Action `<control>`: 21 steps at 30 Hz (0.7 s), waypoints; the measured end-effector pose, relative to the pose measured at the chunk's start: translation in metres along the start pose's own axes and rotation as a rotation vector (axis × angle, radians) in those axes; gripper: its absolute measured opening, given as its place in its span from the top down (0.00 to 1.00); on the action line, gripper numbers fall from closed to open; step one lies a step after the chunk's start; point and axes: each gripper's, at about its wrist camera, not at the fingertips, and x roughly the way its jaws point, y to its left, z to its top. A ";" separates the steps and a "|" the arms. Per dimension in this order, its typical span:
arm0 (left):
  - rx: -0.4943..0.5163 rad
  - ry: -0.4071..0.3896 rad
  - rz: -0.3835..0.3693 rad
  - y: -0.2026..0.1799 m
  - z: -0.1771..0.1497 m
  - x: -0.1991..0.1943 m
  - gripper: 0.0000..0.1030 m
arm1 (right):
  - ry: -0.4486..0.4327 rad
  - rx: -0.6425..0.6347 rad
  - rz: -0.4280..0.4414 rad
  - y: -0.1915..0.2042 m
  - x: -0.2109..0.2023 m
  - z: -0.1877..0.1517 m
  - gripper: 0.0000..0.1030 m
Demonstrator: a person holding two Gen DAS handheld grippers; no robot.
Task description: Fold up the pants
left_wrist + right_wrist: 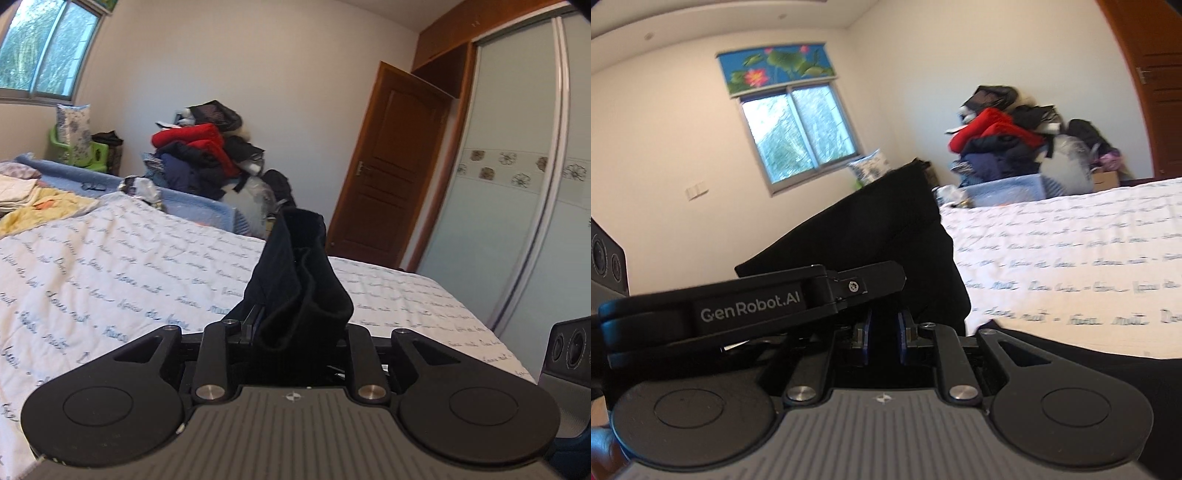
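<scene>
Black pants (299, 280) hang bunched between the two tongs, lifted above the white quilt (110, 266) with blue writing. Left tongs (295, 332) are clamped on a thick fold of the cloth. Right tongs (884, 332) pinch the pants between blue pads (867, 332), with the pile of clothes (997, 144) far behind.

The left gripper's (295, 325) fingertips are buried under bunched black pants (295, 280), so the pads cannot be seen. In the right wrist view the same cloth (886, 236) covers the tips of the right gripper (884, 332) beyond its blue pads (867, 334). The bed cover's (1071, 258) script is smeared by blur. At nine o'clock a speaker-like box (605, 258) is cut by the edge.
</scene>
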 end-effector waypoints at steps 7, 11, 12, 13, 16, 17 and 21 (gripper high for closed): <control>0.042 0.076 -0.085 -0.033 -0.015 0.027 0.71 | -0.013 0.057 -0.095 -0.026 -0.024 -0.006 0.86; 0.069 0.117 -0.127 -0.049 -0.030 0.045 0.69 | -0.010 0.085 -0.149 -0.042 -0.035 -0.013 0.86; 0.077 0.127 -0.136 -0.054 -0.035 0.050 0.69 | -0.008 0.093 -0.163 -0.046 -0.037 -0.015 0.86; 0.086 0.135 -0.145 -0.058 -0.039 0.055 0.69 | -0.007 0.102 -0.177 -0.050 -0.039 -0.017 0.86; 0.115 0.160 -0.162 -0.071 -0.052 0.069 0.68 | -0.005 0.121 -0.214 -0.062 -0.043 -0.025 0.85; 0.120 0.171 -0.169 -0.075 -0.055 0.074 0.68 | -0.004 0.126 -0.224 -0.067 -0.044 -0.027 0.85; 0.146 0.197 -0.191 -0.087 -0.066 0.091 0.68 | -0.008 0.148 -0.250 -0.080 -0.044 -0.033 0.85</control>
